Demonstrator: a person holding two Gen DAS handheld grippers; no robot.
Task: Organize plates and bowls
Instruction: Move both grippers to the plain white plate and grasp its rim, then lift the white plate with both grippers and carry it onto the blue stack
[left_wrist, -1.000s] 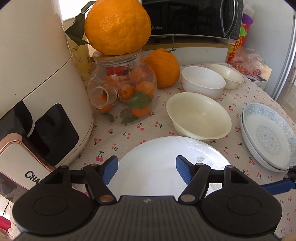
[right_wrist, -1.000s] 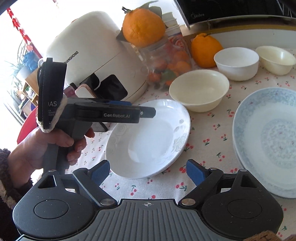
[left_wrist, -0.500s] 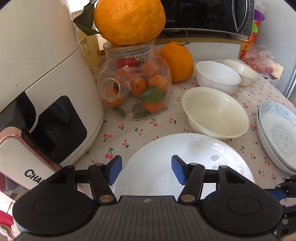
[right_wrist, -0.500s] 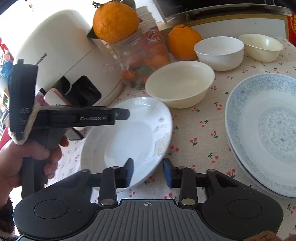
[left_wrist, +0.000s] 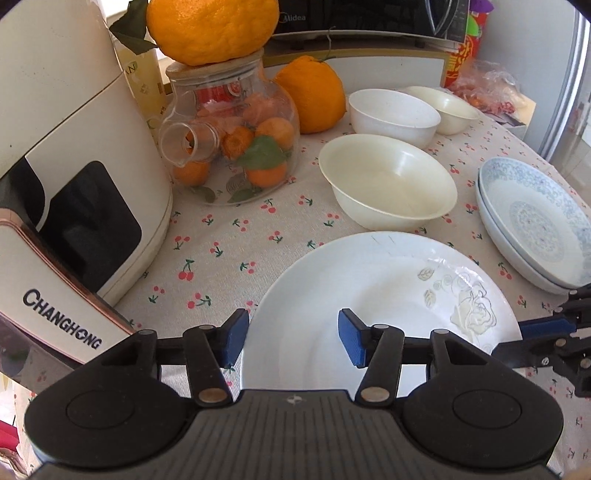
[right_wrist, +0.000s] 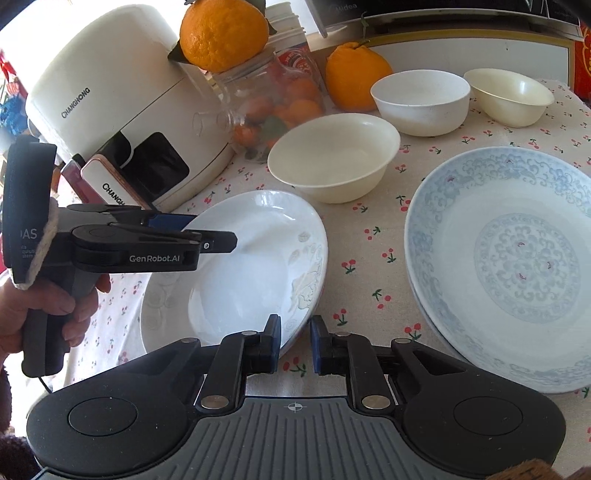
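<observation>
A white plate (left_wrist: 388, 295) with an embossed flower lies on the cherry-print cloth; it also shows in the right wrist view (right_wrist: 243, 280). My left gripper (left_wrist: 290, 341) is open, its fingers straddling the plate's near left rim. My right gripper (right_wrist: 294, 345) is shut on the plate's rim at its near right edge. Two stacked blue-patterned plates (right_wrist: 517, 258) lie to the right (left_wrist: 535, 221). A large cream bowl (left_wrist: 388, 181), a white bowl (left_wrist: 393, 114) and a small cream bowl (left_wrist: 448, 107) stand behind.
A white Changhong appliance (left_wrist: 66, 147) stands at the left. A glass jar of small oranges (left_wrist: 232, 147) carries a big orange (left_wrist: 212, 26) on its lid; another orange (left_wrist: 314, 98) sits beside it. A microwave (left_wrist: 369, 14) is at the back.
My right gripper has closed from wide open onto the white plate's rim. My left gripper has moved to the plate's left rim and narrowed slightly, still open.
</observation>
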